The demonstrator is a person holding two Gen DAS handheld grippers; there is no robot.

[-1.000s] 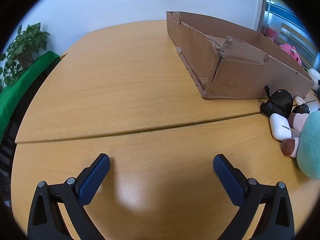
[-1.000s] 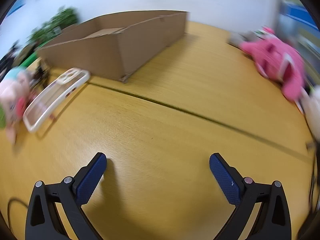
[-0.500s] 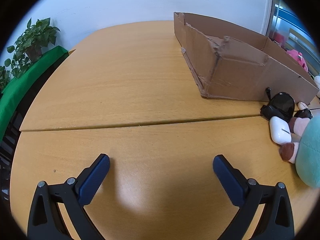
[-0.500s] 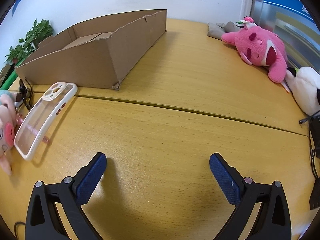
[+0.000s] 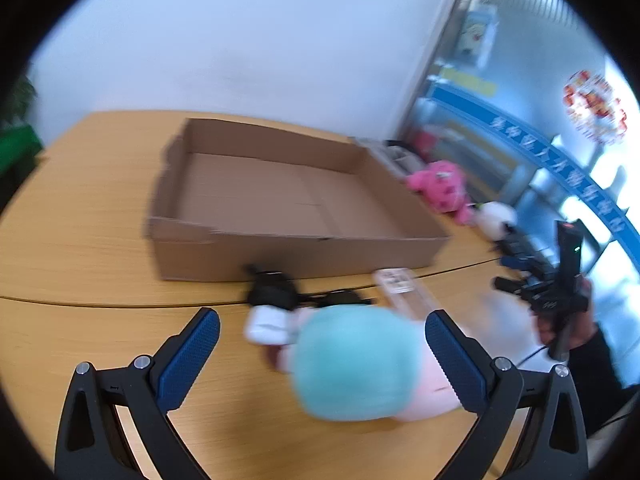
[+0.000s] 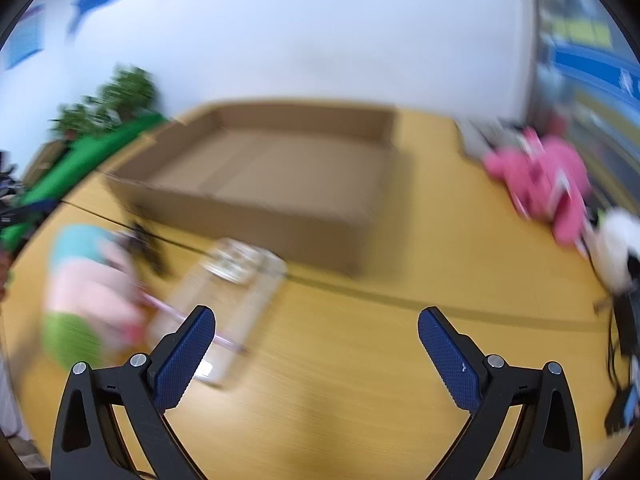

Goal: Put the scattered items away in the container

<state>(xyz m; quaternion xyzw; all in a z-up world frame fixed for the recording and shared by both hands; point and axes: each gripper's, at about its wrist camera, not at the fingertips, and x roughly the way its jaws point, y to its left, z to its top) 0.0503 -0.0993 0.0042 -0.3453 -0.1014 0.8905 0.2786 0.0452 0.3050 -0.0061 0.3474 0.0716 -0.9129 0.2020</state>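
The left claw (image 5: 322, 340) hangs spread wide with nothing in it, and the teal-capped plush toy (image 5: 360, 364) lies right between its fingers, just ahead — clearly the nearer claw. The empty cardboard box (image 5: 280, 204) sits beyond on the surface. The right claw (image 6: 316, 336), also spread and empty, has the clear phone case (image 6: 228, 300) ahead-left, long axis angled toward the box.

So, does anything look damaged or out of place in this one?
The cardboard box has a torn, ragged front rim near its left corner. It is empty; the teal plush, earbud case, sunglasses and phone case lie on the table beside it.
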